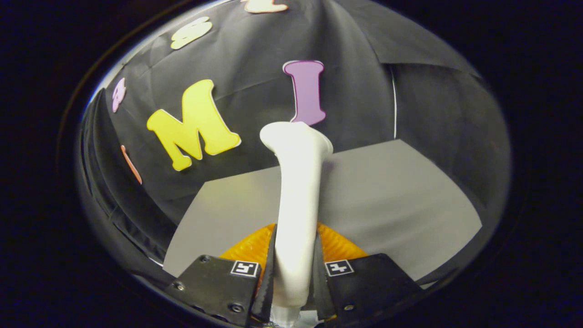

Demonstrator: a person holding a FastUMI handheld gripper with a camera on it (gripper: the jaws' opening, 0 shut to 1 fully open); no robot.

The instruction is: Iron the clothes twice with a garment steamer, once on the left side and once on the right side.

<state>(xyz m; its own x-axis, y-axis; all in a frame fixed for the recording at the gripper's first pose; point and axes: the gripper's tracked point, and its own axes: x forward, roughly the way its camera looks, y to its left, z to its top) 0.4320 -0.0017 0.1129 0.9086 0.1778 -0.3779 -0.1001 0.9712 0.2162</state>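
The tool [294, 269], each finger bearing a small square black-and-white marker with no readable writing, is clamped from both sides on the white garment steamer [297, 191], whose handle rises between the fingers to a flared head beyond them, above an orange object [339, 246] and the grey desk [401, 196].

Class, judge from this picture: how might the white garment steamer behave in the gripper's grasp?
The garment steamer looks rigid and smooth, so it may slip. The gripper clamps its narrow handle, and the flared head beyond the fingers could make it top-heavy.
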